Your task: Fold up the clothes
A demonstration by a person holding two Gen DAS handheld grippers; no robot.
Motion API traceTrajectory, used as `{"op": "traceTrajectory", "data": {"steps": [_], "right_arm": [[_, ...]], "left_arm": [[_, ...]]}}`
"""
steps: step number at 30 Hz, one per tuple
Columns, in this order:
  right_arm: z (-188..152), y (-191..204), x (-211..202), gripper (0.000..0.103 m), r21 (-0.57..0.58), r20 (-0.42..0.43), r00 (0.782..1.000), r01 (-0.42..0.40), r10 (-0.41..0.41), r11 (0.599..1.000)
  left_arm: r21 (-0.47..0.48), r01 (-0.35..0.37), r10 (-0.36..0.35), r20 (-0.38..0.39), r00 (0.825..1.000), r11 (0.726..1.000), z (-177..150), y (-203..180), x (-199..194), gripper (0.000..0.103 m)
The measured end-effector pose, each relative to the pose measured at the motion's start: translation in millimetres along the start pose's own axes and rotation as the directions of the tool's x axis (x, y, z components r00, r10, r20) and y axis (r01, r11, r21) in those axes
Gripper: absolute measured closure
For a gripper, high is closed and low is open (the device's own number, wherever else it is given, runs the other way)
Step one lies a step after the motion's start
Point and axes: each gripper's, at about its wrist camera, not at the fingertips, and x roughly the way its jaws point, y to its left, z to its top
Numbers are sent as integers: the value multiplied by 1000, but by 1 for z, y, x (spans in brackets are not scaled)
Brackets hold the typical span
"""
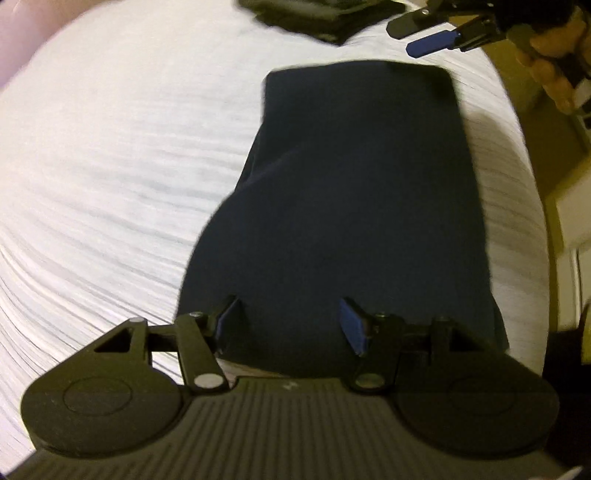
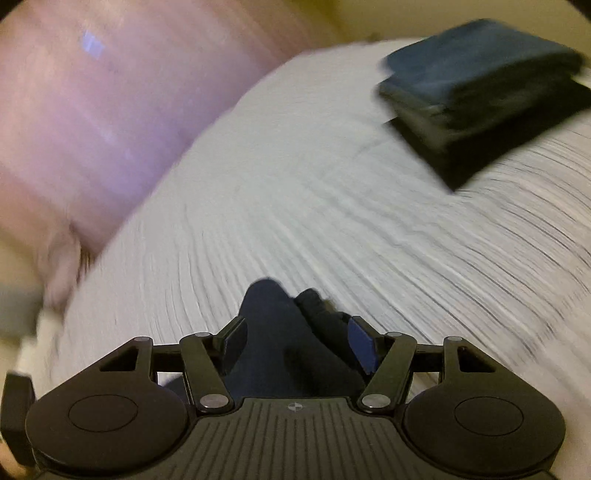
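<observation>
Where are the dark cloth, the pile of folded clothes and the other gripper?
Cloth (image 1: 354,192): left wrist view, middle of its top.
Pile (image 2: 487,99): right wrist view, its side.
Right gripper (image 1: 417,35): left wrist view, between fingertips.

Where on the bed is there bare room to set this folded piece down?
The widest bare patch is the striped white bedding left of the navy garment, bordered by the pink pillow. It is crowded at the far end, where the stack of folded clothes lies near the right gripper.
</observation>
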Motion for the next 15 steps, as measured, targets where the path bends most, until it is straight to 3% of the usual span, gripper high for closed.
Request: {"op": "traceTrajectory", "data": {"steps": [4,7,8,9,12,15], "right_arm": [[30,19,40,39,-204,-100,995,-5,-16,979],[29,29,69,39,-280,-175,984,-28,-23,960],[27,31,76,43,-301,-192,981,-20,-40,953],[27,32,81,81,-314,-200,978,-14,-52,949],[29,32,74,89,-278,-202,979,-39,-19,960],[34,23,51,89,-263,-140,990,-33,-4,964]], "left_arm": [[-42,-15,15,9,1000,999,-5,-1,8,45],[-70,-29,30,12,999,997,-10,-1,1,45],[-80,-32,33,11,999,996,-11,-1,-2,45],[-91,-35,36,9,999,995,-13,-1,-5,45],[-89,-42,43,14,999,995,-15,-7,-13,46],[-62,-34,35,23,999,997,-14,-17,-14,45]]}}
